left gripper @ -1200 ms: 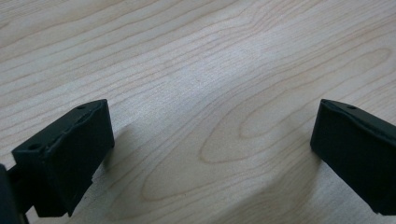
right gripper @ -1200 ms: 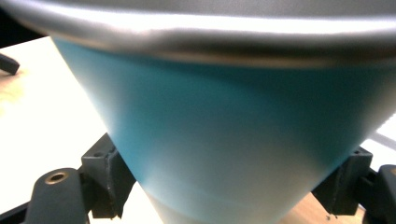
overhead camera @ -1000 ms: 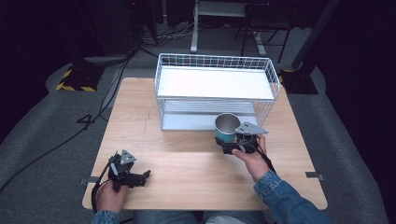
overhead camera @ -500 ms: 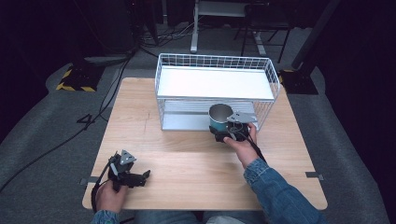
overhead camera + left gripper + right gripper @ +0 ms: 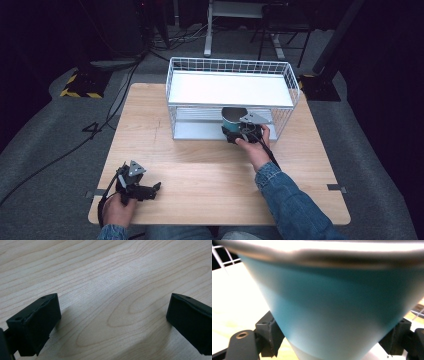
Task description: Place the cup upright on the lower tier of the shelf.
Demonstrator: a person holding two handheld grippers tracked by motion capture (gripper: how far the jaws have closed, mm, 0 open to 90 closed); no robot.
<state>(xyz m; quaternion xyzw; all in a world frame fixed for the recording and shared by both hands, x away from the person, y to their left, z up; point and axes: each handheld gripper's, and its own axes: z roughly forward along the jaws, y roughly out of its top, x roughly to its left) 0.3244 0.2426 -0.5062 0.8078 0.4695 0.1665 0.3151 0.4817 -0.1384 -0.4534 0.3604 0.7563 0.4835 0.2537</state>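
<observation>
The room was dark, with grey carpet around the wooden table and cables trailing behind it. A white wire shelf rack stood at the table's far middle. At the rack's front lower opening, the right gripper clamped a teal metal-rimmed cup between its jaws. Well apart from the rack, at the table's near left edge, the left gripper rested wide open, holding nothing.
</observation>
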